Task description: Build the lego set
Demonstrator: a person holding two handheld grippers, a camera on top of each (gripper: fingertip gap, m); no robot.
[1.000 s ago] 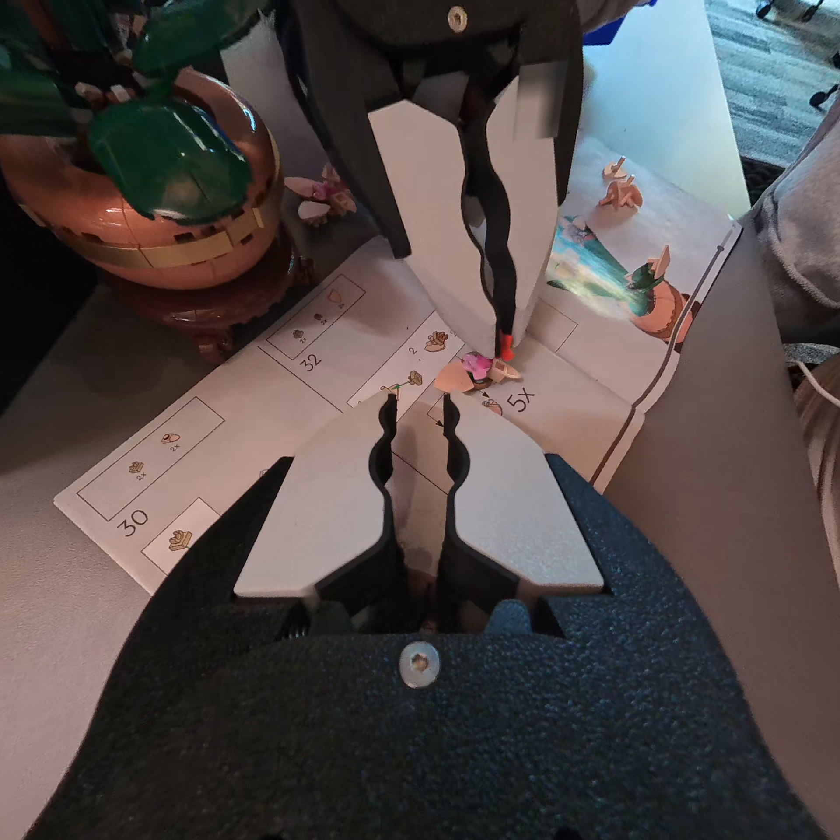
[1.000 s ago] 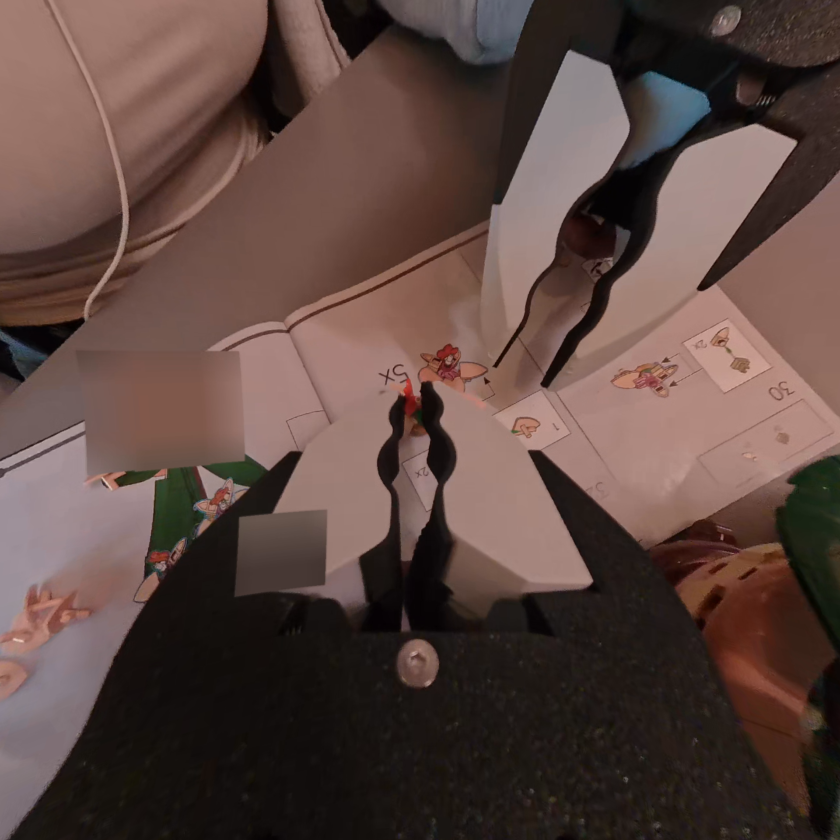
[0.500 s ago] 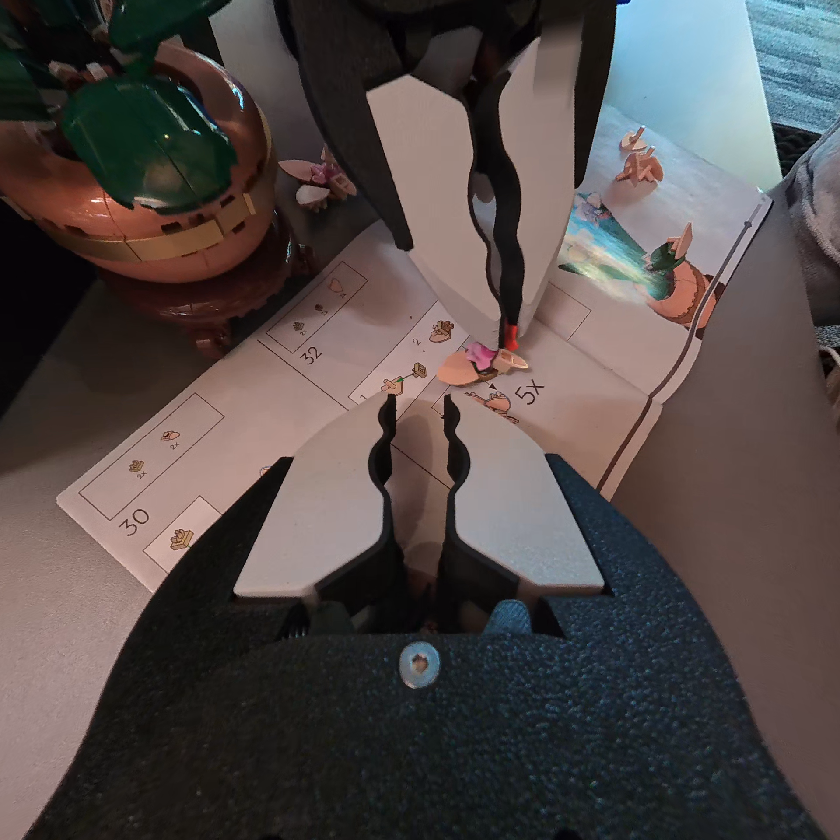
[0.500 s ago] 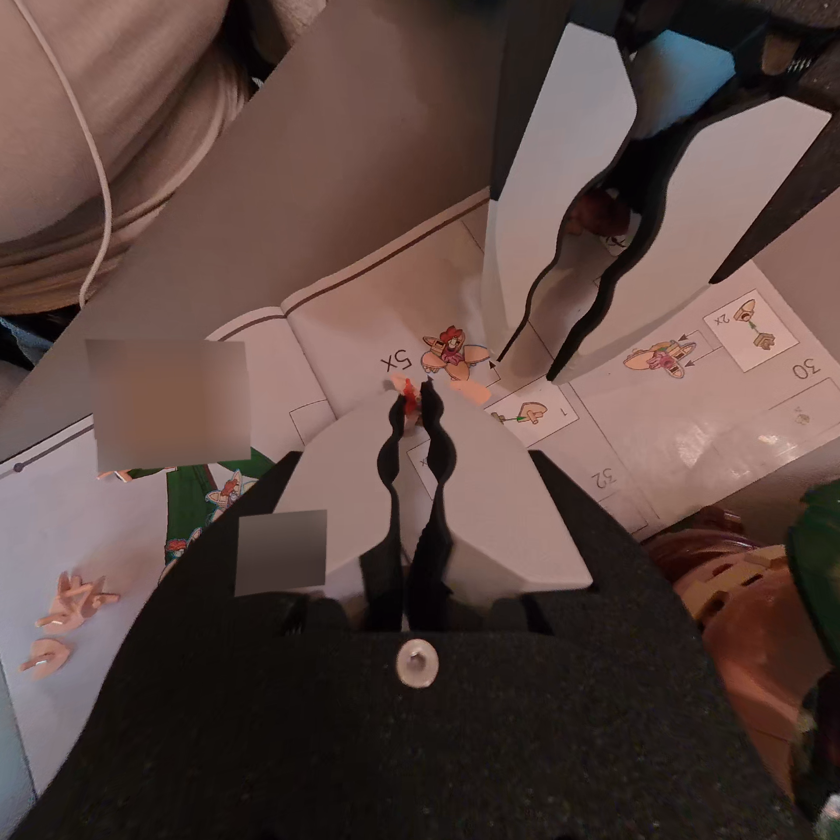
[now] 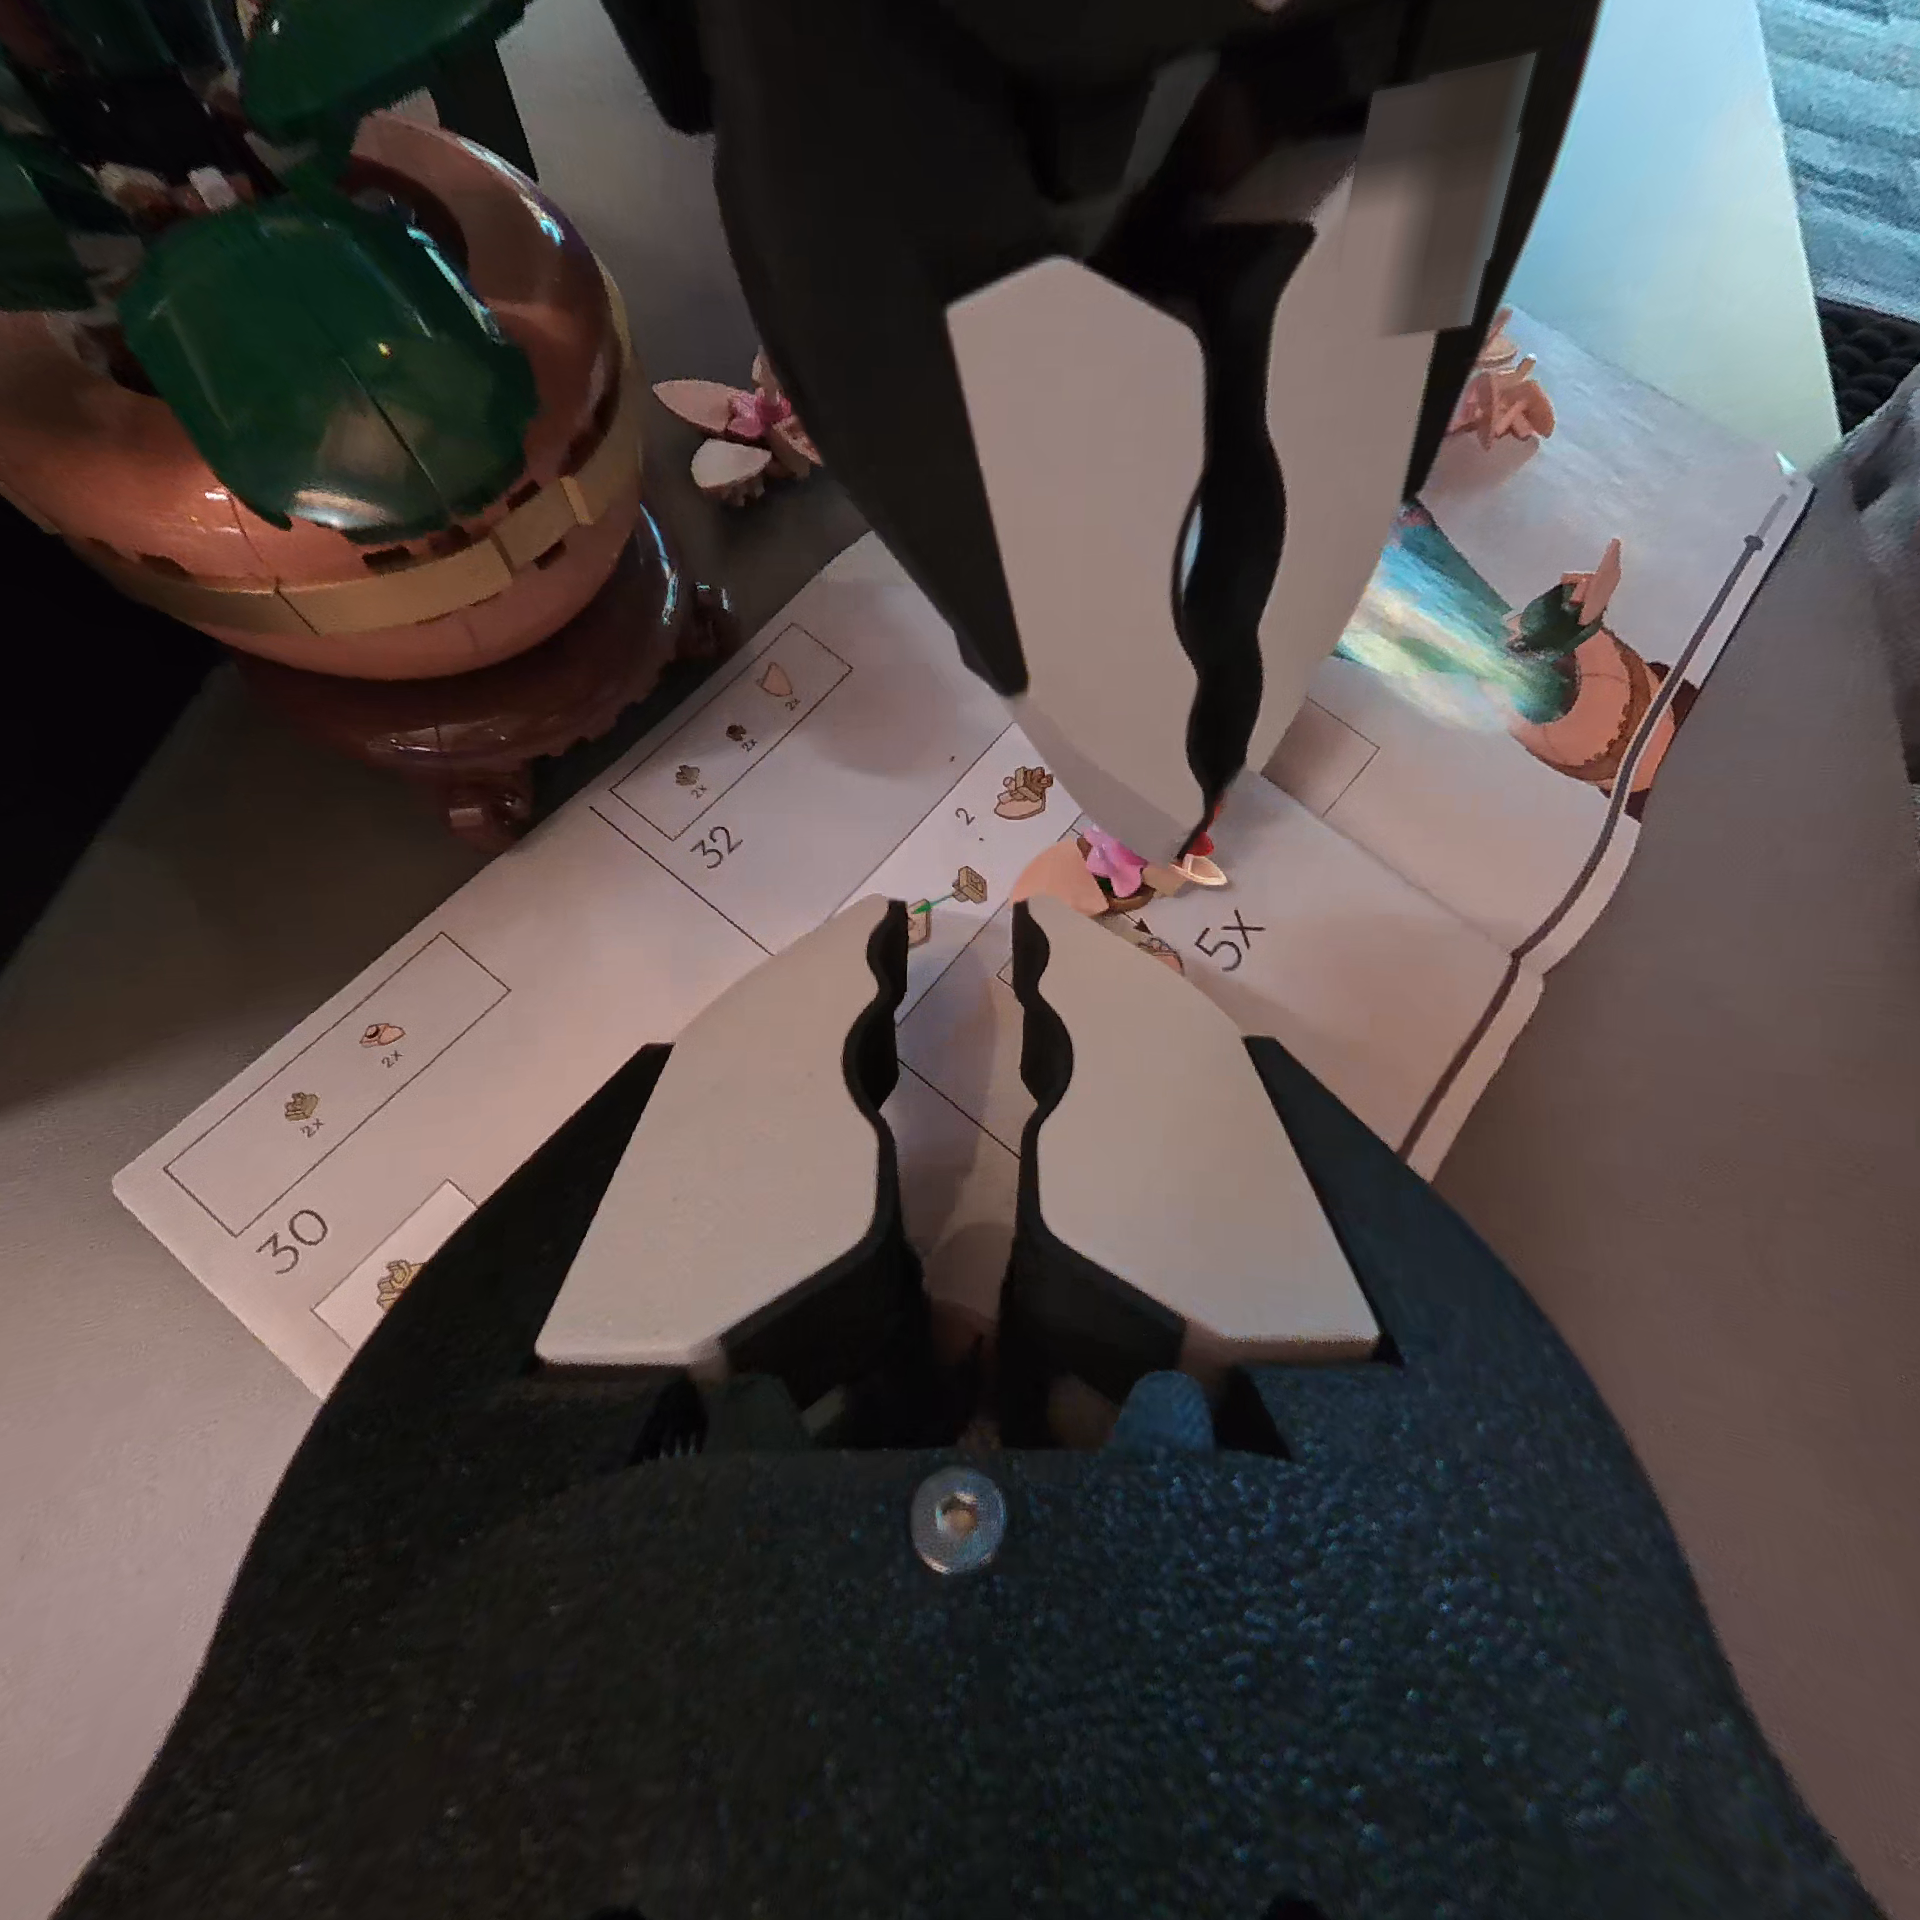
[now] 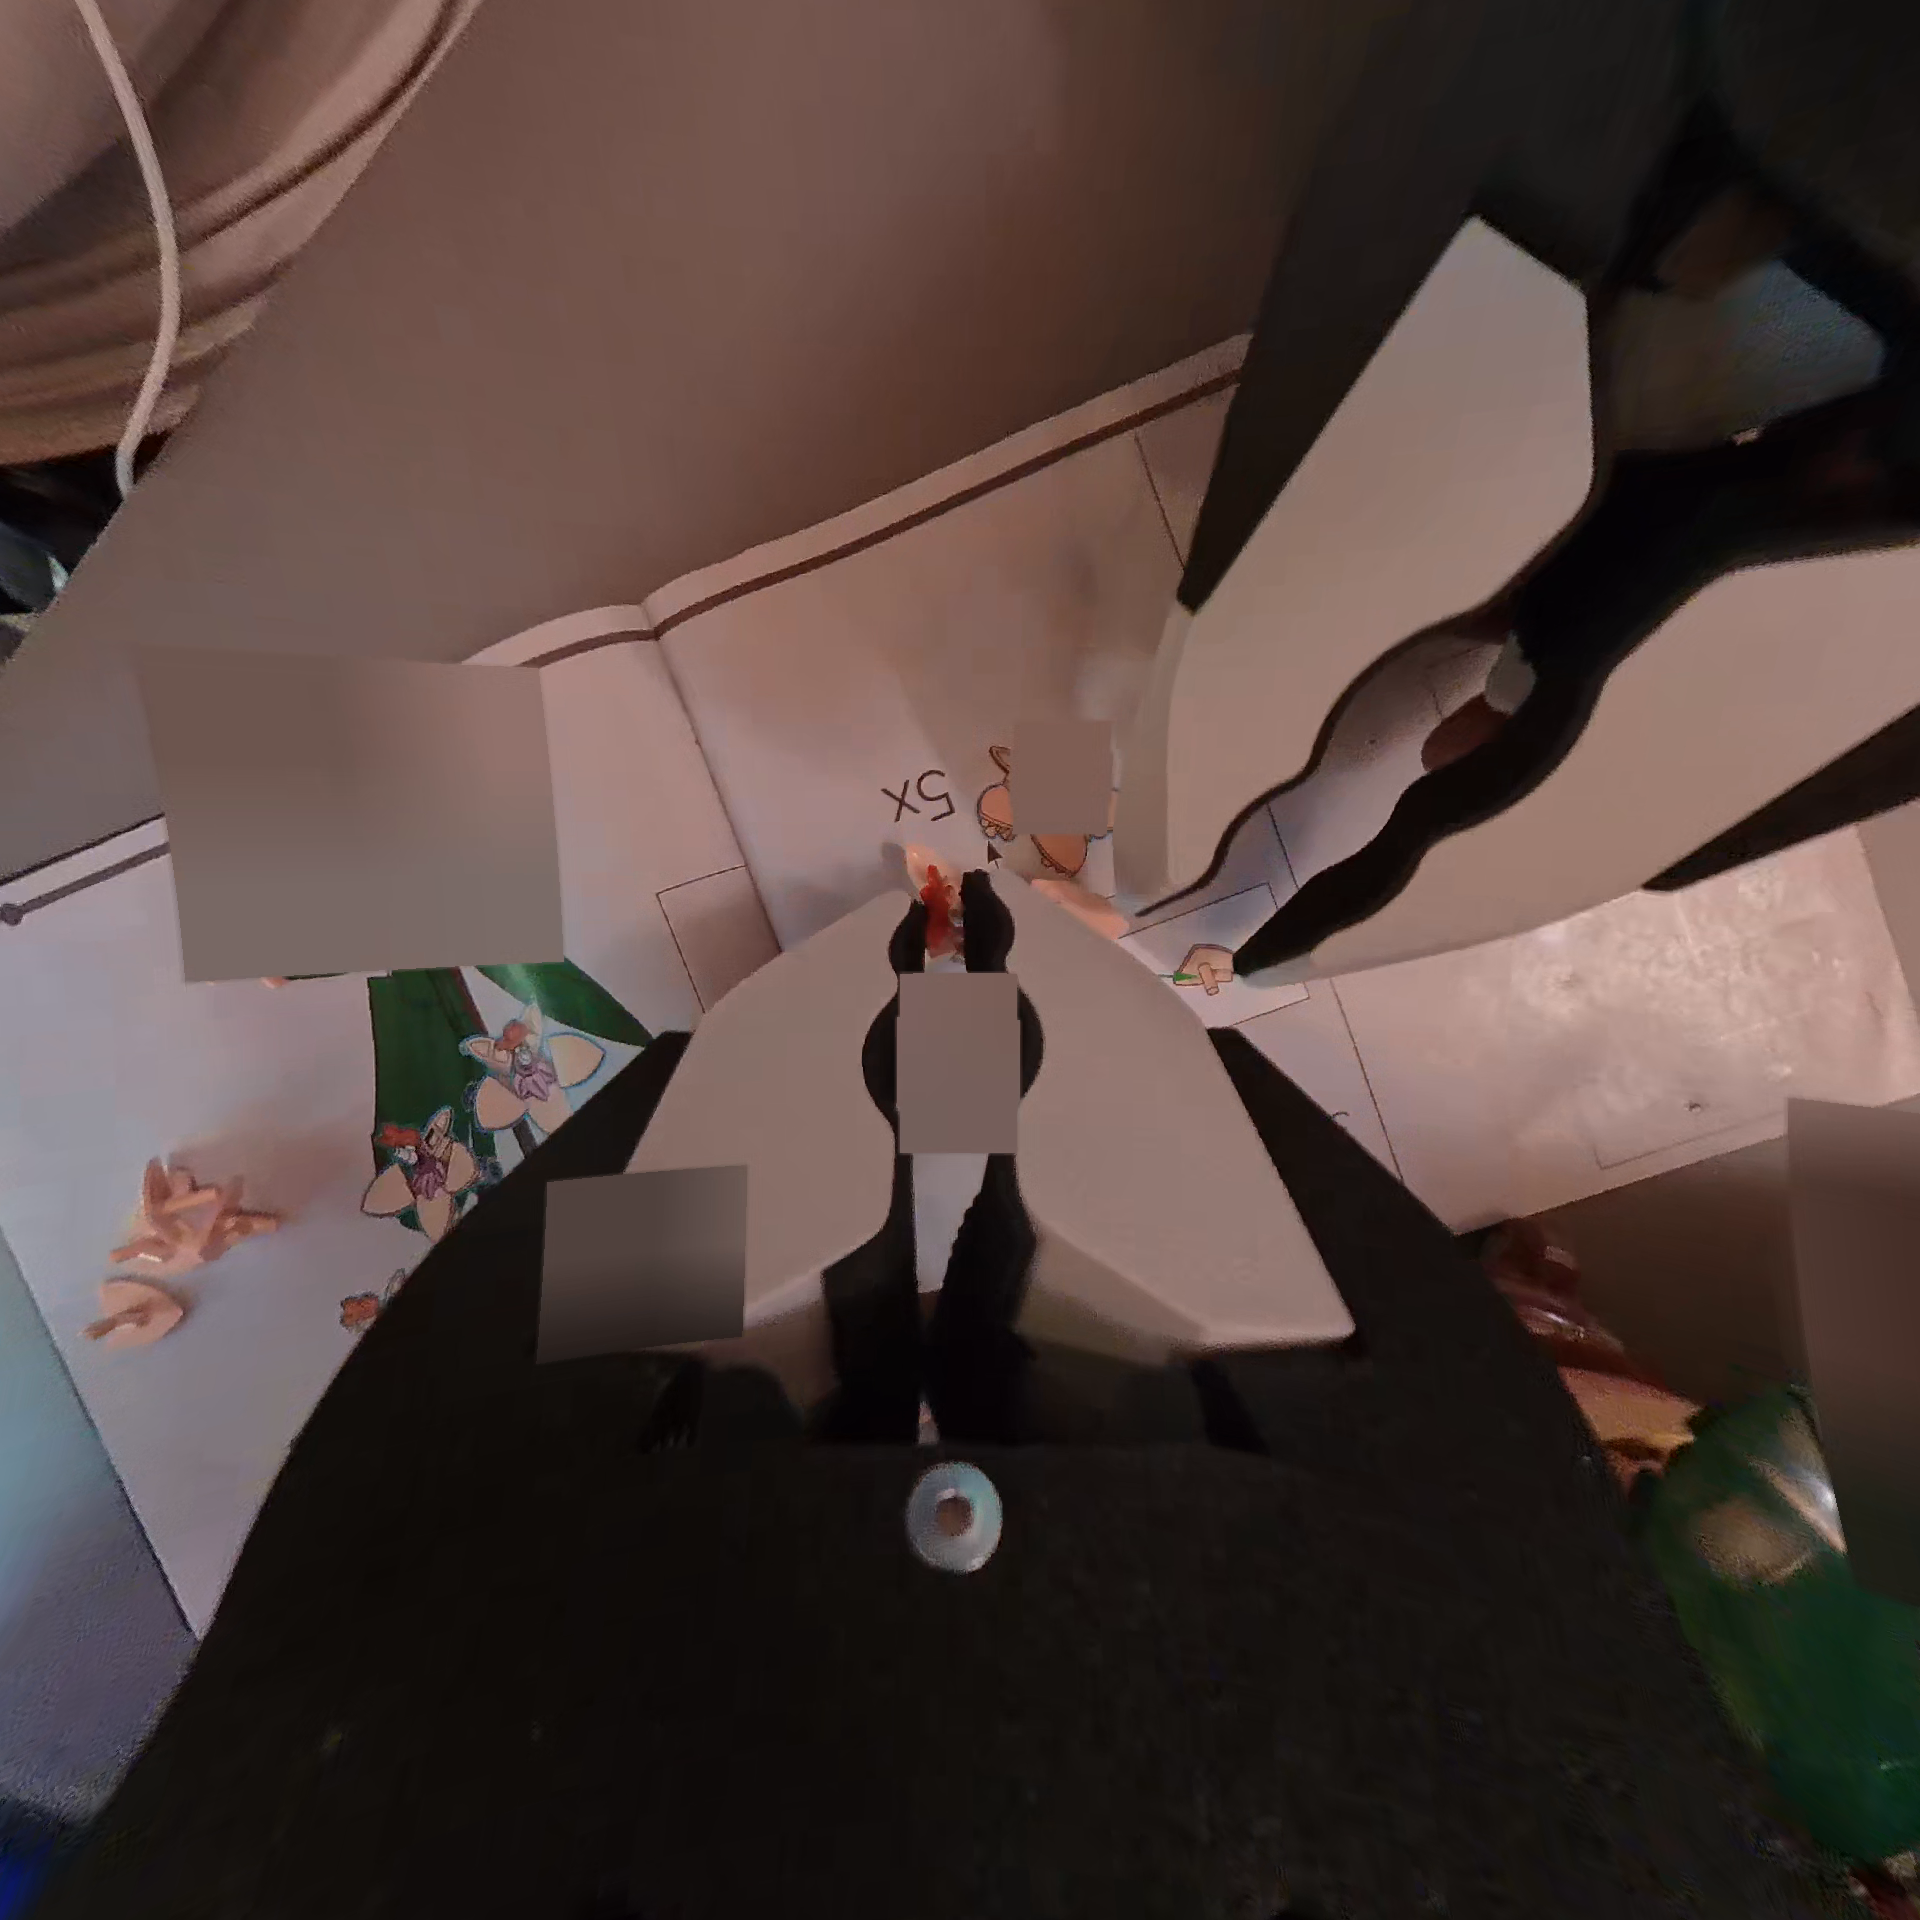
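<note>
A small flower assembly (image 5: 1110,875) with tan petals and a pink centre lies on the open instruction booklet (image 5: 540,997). My right gripper (image 5: 1205,823) reaches in from the top, shut on a tiny red piece (image 5: 1203,840), its tips touching the flower's right side. In the right wrist view the red piece (image 6: 935,902) sits between the right gripper's (image 6: 943,891) closed tips, over the flower (image 6: 1075,894). My left gripper (image 5: 958,920) is open and empty, just short of the flower. It shows at the upper right of the right wrist view (image 6: 1195,940).
The built lego pot with green leaves (image 5: 312,488) stands at the far left on a brown base. Another loose flower (image 5: 743,436) lies behind it. Loose tan petal pieces (image 6: 177,1236) lie on the booklet's far page. A person's torso is beyond the table edge (image 6: 623,436). Spacing between my two grippers at the tips: around 4 centimetres.
My right gripper has come down closer onto the flower with the red piece still in it. My left gripper has stayed open and nearly still.
</note>
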